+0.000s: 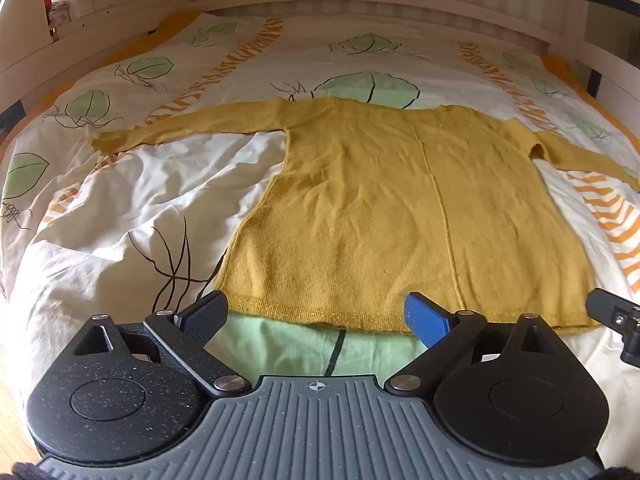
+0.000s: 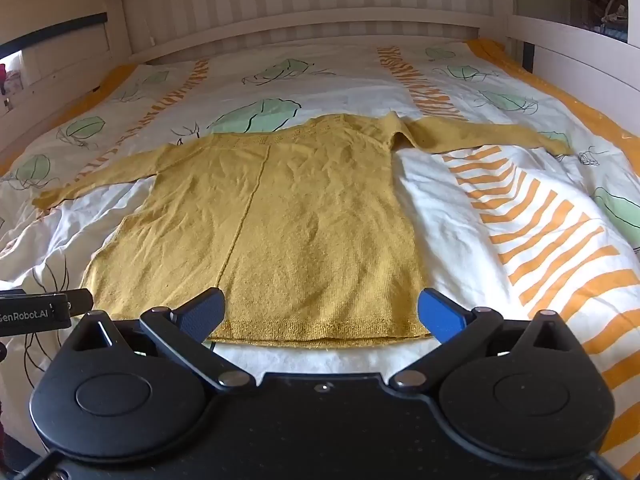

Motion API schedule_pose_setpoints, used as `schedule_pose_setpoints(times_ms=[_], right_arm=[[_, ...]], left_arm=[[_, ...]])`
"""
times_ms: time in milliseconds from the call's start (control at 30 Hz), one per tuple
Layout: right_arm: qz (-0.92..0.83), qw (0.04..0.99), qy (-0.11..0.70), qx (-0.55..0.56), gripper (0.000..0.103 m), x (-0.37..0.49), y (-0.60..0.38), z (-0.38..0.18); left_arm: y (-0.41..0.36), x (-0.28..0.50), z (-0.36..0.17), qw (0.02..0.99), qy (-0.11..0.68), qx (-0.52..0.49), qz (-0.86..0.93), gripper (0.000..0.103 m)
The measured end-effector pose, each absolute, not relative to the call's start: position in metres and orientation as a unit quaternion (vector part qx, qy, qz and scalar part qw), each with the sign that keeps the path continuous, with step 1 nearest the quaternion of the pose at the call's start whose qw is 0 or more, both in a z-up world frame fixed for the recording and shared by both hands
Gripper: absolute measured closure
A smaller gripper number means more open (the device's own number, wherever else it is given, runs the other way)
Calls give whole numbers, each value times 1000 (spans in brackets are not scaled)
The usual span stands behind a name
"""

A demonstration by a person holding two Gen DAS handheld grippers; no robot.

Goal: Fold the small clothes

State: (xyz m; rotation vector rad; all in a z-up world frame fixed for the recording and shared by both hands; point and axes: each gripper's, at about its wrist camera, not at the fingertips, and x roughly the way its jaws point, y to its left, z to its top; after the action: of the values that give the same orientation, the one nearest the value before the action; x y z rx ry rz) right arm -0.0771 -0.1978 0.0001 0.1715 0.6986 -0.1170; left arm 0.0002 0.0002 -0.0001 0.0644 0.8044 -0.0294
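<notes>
- Mustard-yellow knitted long-sleeved sweater lies flat on the bed w/ a white duvet cover printed in green leaves and orange stripes; hem nearest both cams, neckline far, sleeves spread out to either side.
- Raised seam/crease runs down the body from neck to hem; body has light wrinkles, esp. upper part.
- Left sleeve stretches straight out; right sleeve bends at the shoulder, then runs out flat.
- Left hand-held gripper: jaws spread wide, nothing held, hovering just at the hem's left part. Right hand-held gripper: also wide apart, empty, just above the hem's right part.
- Judgement: fold not started yet; step in hand looks like picking a first grasp.
- To do it well, prob.: pinch only knit, not the duvet under it — soft bedding bunches easily. Take each sleeve near cuff, lay it across the body; then grab both hem corners together & lift evenly toward the neckline so edges line up.
- Risk: loose knit stretches/sags if dragged; lift, don't slide.
</notes>
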Motion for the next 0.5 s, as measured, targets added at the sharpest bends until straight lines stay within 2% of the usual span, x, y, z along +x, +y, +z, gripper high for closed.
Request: schedule_pose_setpoints(times_ms=[500], right_arm=[[-47,930,355,86,1,-76,-193,-4]], left_arm=[[3,2,-3,912,409,25,-12,7]])
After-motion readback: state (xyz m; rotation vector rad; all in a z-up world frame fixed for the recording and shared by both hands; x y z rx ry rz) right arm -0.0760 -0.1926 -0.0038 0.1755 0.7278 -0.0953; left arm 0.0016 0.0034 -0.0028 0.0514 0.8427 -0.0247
